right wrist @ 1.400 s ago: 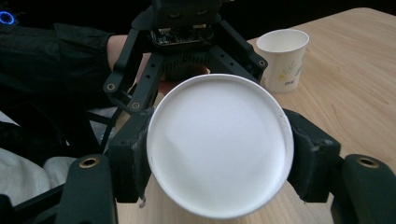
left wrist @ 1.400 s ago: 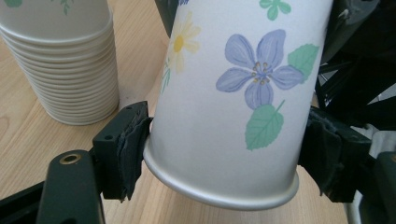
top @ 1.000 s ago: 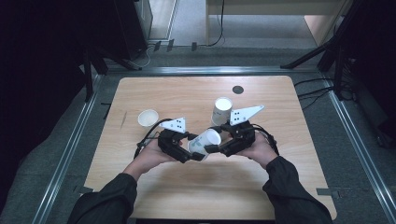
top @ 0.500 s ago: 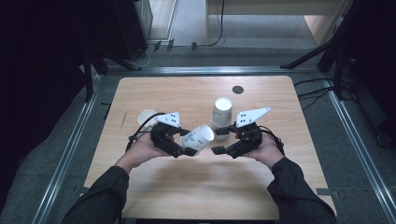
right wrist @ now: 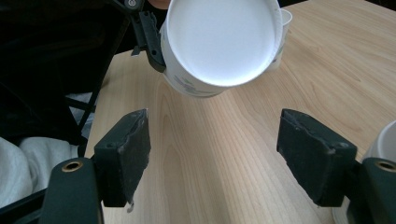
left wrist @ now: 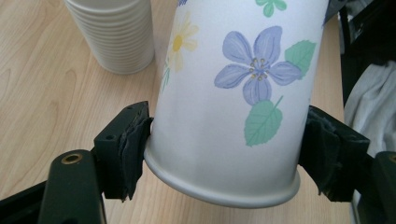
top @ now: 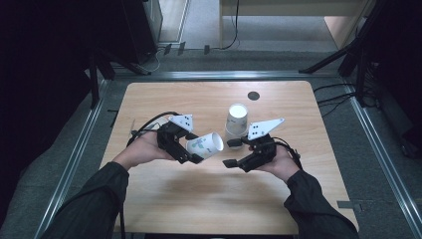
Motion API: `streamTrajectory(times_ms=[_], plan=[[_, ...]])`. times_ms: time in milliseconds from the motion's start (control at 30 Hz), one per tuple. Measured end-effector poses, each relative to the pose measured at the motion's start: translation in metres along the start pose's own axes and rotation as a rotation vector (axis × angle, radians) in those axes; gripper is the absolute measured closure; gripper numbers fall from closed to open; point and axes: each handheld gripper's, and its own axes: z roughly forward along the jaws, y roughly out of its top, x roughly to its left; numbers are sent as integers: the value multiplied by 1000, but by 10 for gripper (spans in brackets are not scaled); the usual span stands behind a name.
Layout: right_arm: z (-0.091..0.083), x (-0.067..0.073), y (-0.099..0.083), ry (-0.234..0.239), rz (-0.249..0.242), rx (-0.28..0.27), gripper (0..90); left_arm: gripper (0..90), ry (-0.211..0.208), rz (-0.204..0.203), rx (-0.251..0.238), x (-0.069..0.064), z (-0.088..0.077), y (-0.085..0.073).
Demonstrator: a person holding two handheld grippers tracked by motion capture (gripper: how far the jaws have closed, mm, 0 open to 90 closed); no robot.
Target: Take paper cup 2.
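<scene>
Left gripper [top: 191, 149] held level, fingers clamped on flowered cup [top: 204, 144] near its base; right gripper [top: 235, 153] fingers spread, empty, facing cup mouth; bare tabletop [top: 209, 199] beneath both.

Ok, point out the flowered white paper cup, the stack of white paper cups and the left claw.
Flowered white paper cup [left wrist: 233, 102], left gripper view, on its printed side wall.
Stack of white paper cups [top: 236, 119], high view, on the side wall.
Left claw [top: 191, 155], high view, midway between its fingertips.
</scene>
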Motion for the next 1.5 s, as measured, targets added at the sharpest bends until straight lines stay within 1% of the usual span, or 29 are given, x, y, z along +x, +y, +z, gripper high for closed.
streamTrajectory(times_ms=[100,233,333,367,533,567,633,733,933,967,1100,1167,1267,1300,1500], plan=[[1,1,1,-4,0,-6,270,236,7,17,37,-1,-1,3],[5,1,2,-8,-8,-10,272,236,3,24,75,-1,-1,7],[8,1,3,-10,-14,-5,272,236,11,46,124,-1,1,8],[11,1,4,-12,-25,-4,272,236,12,51,140,-1,2,8],[15,2,5,-11,-25,-7,272,236,8,55,165,-1,6,10],[15,2,5,-11,-25,-7,272,236,10,68,175,0,7,10],[18,2,6,-9,-24,-12,272,236,9,69,186,-2,10,11],[21,3,7,-2,-26,-12,272,236,3,82,206,-3,14,14],[28,4,8,6,-29,-7,272,236,-8,91,219,-5,18,17],[28,4,8,6,-29,-7,272,236,-10,98,223,-6,19,18],[31,4,9,5,-34,-9,283,235,-13,105,226,-6,21,18],[32,4,10,6,-36,-7,287,235,-15,102,227,-7,22,18],[33,4,9,13,-23,8,297,235,-16,99,226,-7,23,19],[34,3,9,10,-30,8,301,235,-17,98,229,-7,23,19],[34,4,9,18,-30,11,335,235,-15,99,223,-6,24,19]])
